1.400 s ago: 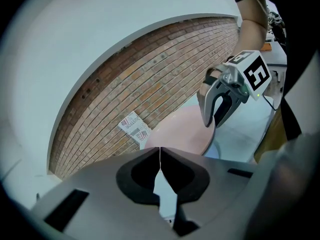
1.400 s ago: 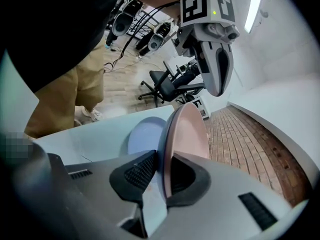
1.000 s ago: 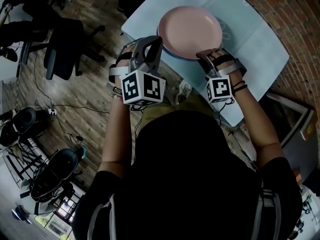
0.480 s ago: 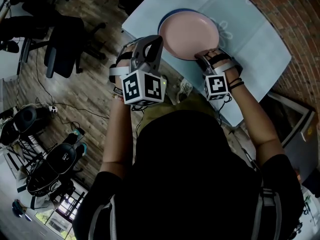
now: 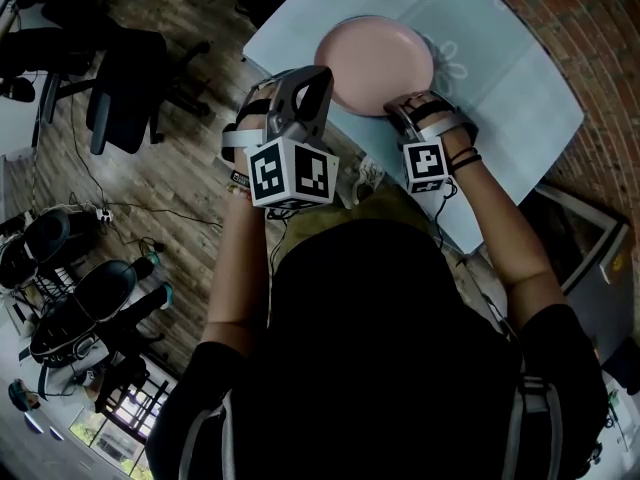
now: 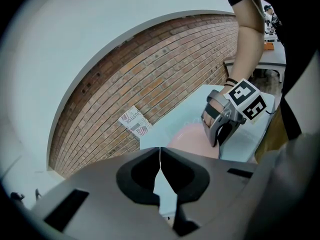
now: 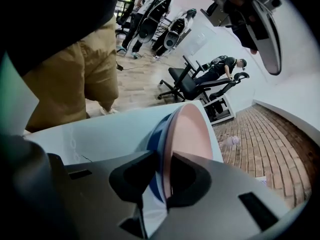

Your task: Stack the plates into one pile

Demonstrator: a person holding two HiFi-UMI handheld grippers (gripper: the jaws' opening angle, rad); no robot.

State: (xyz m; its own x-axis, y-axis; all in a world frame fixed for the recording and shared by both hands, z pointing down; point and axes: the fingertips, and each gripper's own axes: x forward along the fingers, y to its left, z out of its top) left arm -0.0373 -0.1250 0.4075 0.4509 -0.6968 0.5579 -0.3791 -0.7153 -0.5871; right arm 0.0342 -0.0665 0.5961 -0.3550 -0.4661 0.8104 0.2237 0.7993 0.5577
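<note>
A pink plate lies on a blue plate on the pale blue table. In the head view the pink plate hides nearly all of the blue one. My right gripper is at the pink plate's near rim and is shut on it. In the right gripper view the pink rim runs between the jaws, with the blue plate right under it. My left gripper hovers by the table's near-left edge, shut and holding nothing. In the left gripper view its jaws meet.
Black office chairs stand on the wooden floor to the left of the table. A brick surface borders the table's far right side. A faint white ring mark shows on the table beside the plates.
My right gripper has sunk with the pink plate onto the blue plate, whose rim is now almost covered. The left gripper has hardly moved.
</note>
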